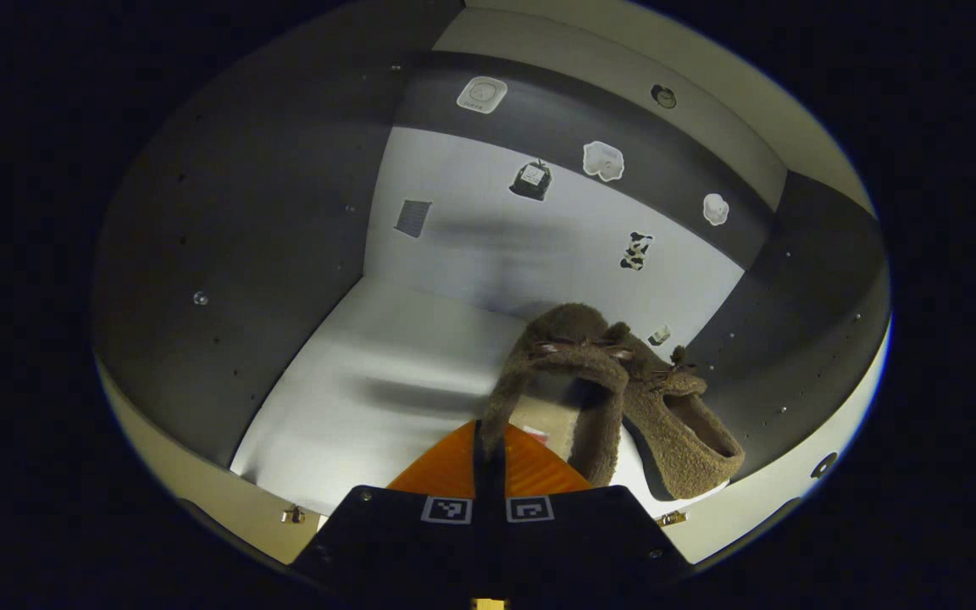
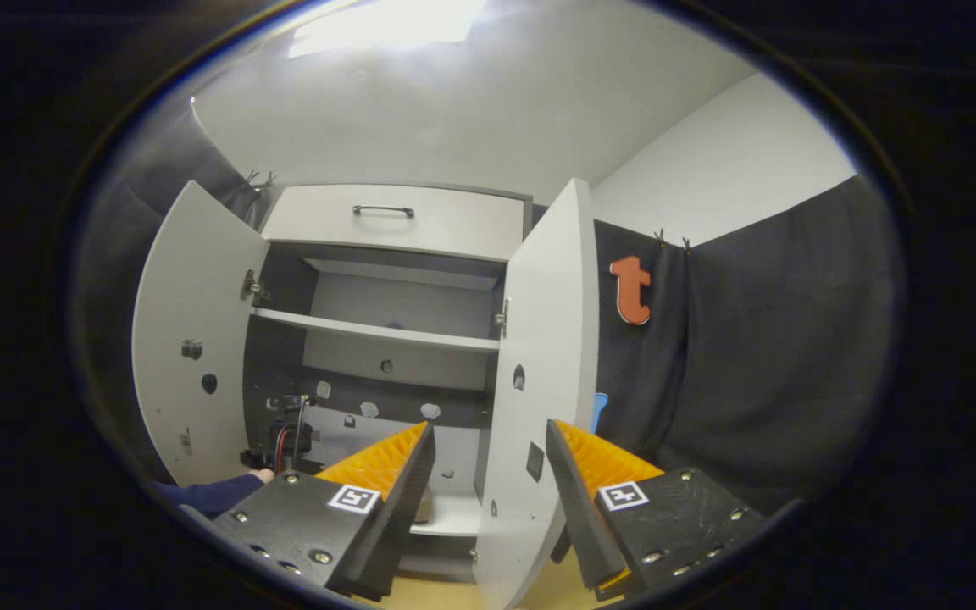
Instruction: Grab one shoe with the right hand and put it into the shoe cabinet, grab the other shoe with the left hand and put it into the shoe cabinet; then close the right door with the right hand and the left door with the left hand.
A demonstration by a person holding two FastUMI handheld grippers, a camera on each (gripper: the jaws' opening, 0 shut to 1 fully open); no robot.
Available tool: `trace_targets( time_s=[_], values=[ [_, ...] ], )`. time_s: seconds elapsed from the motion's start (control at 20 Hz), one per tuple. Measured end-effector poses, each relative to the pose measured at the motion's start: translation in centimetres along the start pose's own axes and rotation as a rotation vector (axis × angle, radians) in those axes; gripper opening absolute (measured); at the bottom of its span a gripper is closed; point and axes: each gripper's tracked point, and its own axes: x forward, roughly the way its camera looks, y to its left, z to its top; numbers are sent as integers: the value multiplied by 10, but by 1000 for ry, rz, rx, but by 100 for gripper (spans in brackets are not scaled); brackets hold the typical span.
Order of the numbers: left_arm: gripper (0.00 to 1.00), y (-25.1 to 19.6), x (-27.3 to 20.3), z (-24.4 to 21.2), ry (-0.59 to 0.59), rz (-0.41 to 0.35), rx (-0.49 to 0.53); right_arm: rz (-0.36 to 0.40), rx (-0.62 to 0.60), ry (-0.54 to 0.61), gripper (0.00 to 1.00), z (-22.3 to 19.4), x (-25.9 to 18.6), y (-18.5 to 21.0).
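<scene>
In the left gripper view I am inside the shoe cabinet, over its pale floor (image 1: 386, 373). My left gripper (image 1: 488, 434) is shut on the heel rim of a brown fuzzy shoe (image 1: 568, 339), whose toe points toward the back wall. A second brown shoe (image 1: 691, 432) lies right beside it, against the dark right wall. In the right gripper view my right gripper (image 2: 490, 428) stands open, with the edge of the open right door (image 2: 543, 339) between its fingers; whether a finger touches the door is unclear. The left door (image 2: 191, 339) is swung wide open.
Stickers dot the cabinet's back wall (image 1: 488, 220). A shelf (image 2: 378, 332) crosses the cabinet at mid height, and a drawer with a dark handle (image 2: 382, 210) sits above. A blue sleeve (image 2: 217, 493) reaches into the lower compartment. Black cloth hangs to the right of the cabinet.
</scene>
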Motion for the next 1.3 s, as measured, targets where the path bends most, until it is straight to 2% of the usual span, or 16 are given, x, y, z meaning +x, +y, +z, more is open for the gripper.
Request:
trace_targets(
  time_s=[0.25, 0.4, 0.55, 0.6, 0.9, 1.15, 1.25, 1.3],
  values=[
    [4, -3, -2, 0, -5, 57, 70, -22, 10, -23, 79, 12, -15, -28],
    [14, -11, -10, 5, -34, 31, 97, -32, 21, -23, 78, 11, -17, -46],
    [20, -15, -25, 3, -33, 14, 118, -33, 40, -21, 79, 9, -17, -63],
    [27, -18, -34, 4, -42, 11, 118, -38, 39, -19, 79, 7, -16, -69],
    [31, -45, -123, 23, -205, -74, 162, -59, 37, 50, 79, -25, -2, -111],
    [35, -73, -219, 41, -344, -168, 219, -27, 80, 119, 89, -60, 16, -126],
    [57, -85, -253, 45, -383, -208, 228, -3, 87, 139, 96, -71, 23, -125],
    [70, -86, -270, 45, -404, -212, 224, 10, 92, 146, 94, -75, 26, -124]
  ],
)
